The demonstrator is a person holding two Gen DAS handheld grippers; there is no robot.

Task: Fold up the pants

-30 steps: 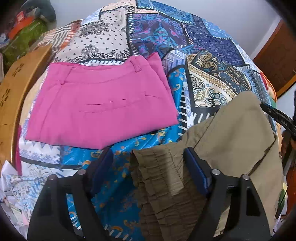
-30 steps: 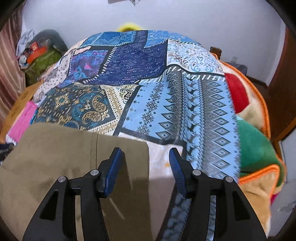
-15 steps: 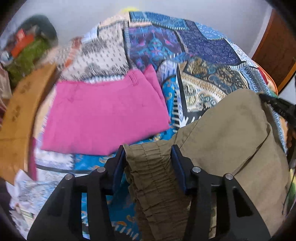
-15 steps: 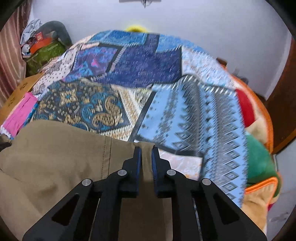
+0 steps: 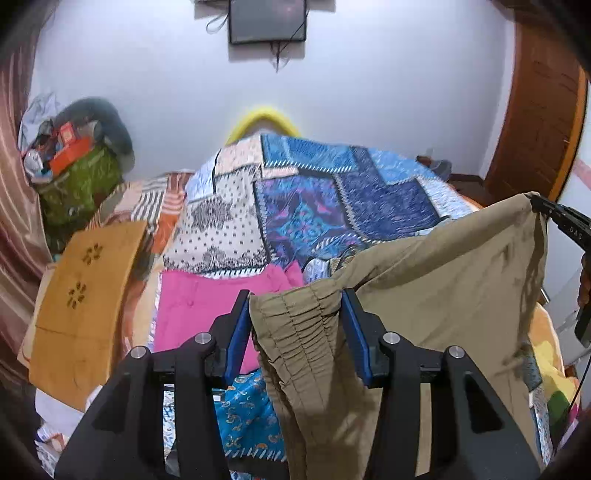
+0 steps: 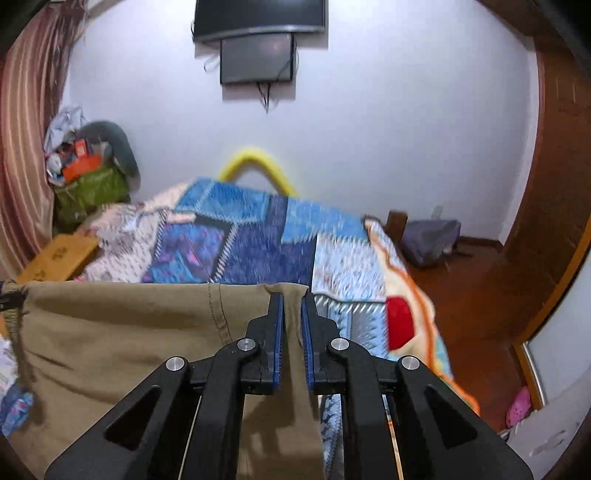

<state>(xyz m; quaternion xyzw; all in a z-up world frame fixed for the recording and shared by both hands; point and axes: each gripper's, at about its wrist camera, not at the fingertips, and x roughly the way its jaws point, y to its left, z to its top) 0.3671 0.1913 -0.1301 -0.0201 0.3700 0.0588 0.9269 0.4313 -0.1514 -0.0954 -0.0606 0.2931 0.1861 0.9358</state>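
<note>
Since the earlier frames, both grippers have been raised and the khaki pants point(image 5: 436, 280) lifted off the patchwork bedspread point(image 5: 332, 192), so that wall and a wall-mounted screen point(image 5: 267, 20) are now taken in.

From the left wrist, the gathered elastic waistband is seen bunched between the blue pads of the left gripper point(image 5: 295, 325), which is closed onto it. The fabric is stretched from there up to the right gripper point(image 5: 535, 201), seen only as a dark tip at the far corner. Pink folded pants point(image 5: 199, 306) lie on the bedspread behind the waistband, partly hidden by it.

From the right wrist, the right gripper point(image 6: 292, 321) is pressed together on the pants' point(image 6: 129, 332) top edge. The bedspread point(image 6: 258, 240) beyond is motion-blurred, and the pants' lower part is cut off by the frame.
</note>
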